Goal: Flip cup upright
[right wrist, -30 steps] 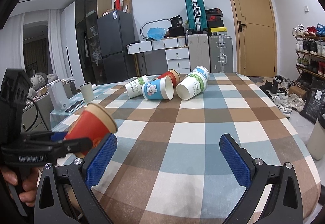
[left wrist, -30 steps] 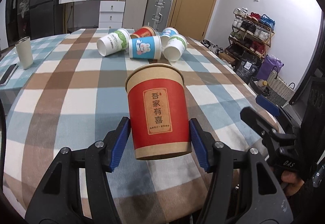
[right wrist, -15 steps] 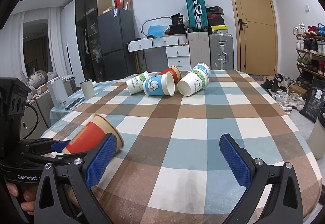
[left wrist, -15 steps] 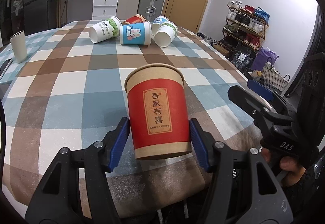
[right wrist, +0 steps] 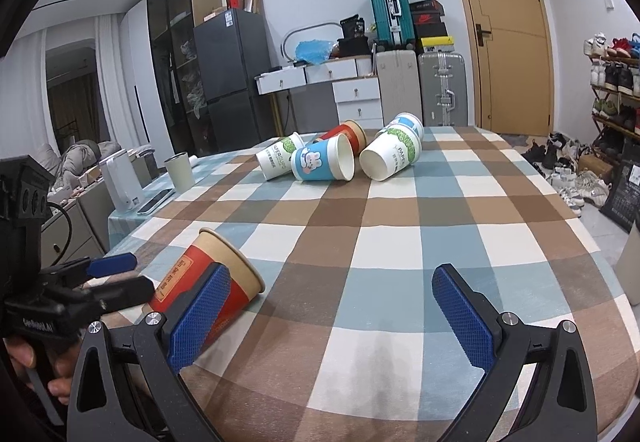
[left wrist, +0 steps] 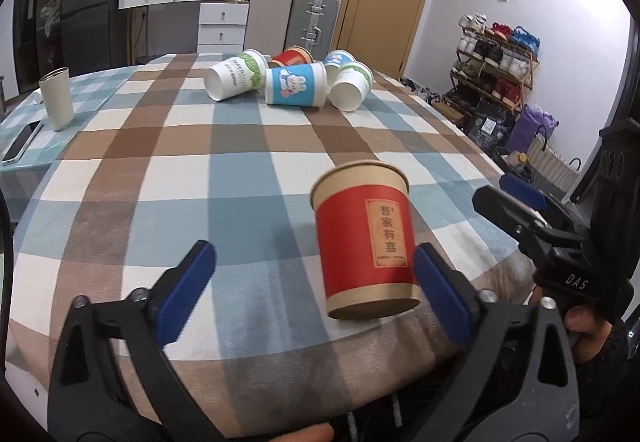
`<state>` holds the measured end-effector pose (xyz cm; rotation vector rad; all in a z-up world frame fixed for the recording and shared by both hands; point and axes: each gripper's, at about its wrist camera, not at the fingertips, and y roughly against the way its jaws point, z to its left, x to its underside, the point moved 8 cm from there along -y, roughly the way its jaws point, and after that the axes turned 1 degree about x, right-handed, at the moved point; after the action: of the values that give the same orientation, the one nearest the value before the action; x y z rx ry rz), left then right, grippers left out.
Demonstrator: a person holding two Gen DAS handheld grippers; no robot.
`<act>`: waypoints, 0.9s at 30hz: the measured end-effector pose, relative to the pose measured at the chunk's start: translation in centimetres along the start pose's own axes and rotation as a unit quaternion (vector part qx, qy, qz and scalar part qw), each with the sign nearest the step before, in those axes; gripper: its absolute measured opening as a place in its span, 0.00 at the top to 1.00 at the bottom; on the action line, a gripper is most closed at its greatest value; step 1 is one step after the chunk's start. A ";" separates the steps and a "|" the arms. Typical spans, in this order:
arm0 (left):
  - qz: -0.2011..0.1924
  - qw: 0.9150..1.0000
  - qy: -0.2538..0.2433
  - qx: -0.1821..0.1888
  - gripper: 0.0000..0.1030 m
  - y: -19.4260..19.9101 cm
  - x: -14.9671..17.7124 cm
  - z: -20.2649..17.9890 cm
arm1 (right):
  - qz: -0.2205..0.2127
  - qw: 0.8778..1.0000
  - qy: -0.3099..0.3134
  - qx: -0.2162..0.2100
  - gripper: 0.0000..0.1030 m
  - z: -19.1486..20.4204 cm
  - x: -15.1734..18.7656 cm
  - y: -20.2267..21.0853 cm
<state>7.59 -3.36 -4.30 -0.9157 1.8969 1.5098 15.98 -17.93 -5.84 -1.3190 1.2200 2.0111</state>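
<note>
A red and kraft paper cup (left wrist: 366, 244) with Chinese lettering stands mouth up on the checked tablecloth (left wrist: 240, 169) near the front edge. My left gripper (left wrist: 316, 288) is open around it, the right pad next to the cup's side, the left pad well apart. In the right wrist view the same cup (right wrist: 208, 282) looks tilted beside the left gripper (right wrist: 108, 278), partly hidden by my right gripper's pad. My right gripper (right wrist: 332, 318) is open and empty over the table's front.
Several paper cups (left wrist: 294, 81) lie on their sides in a cluster at the table's far end, also in the right wrist view (right wrist: 340, 155). A cream tumbler (left wrist: 56, 97) and a phone (left wrist: 20, 141) sit on the left. A shoe rack (left wrist: 496, 61) stands at right.
My left gripper has opened and let go of the red cup, which now stands on the cloth. The cup sits off to the right between the pads. The right gripper stays open.
</note>
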 end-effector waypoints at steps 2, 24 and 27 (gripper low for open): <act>-0.009 1.000 0.007 0.004 0.01 0.5 -0.4 0.9 | 0.006 1.000 -0.003 -0.004 0.00 0.3 -0.1 -0.1; -0.035 0.999 0.014 -0.035 0.01 1.7 -1.1 5.4 | 0.134 0.988 -0.057 -0.049 0.00 4.5 0.5 -4.1; -0.034 0.999 0.014 -0.035 0.01 1.7 -1.1 5.5 | 0.154 0.983 -0.078 -0.066 0.00 4.9 0.7 -4.6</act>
<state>6.95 2.44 -3.71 -1.0289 1.8233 1.5396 16.65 -11.40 -7.67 -1.0569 1.3004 2.3984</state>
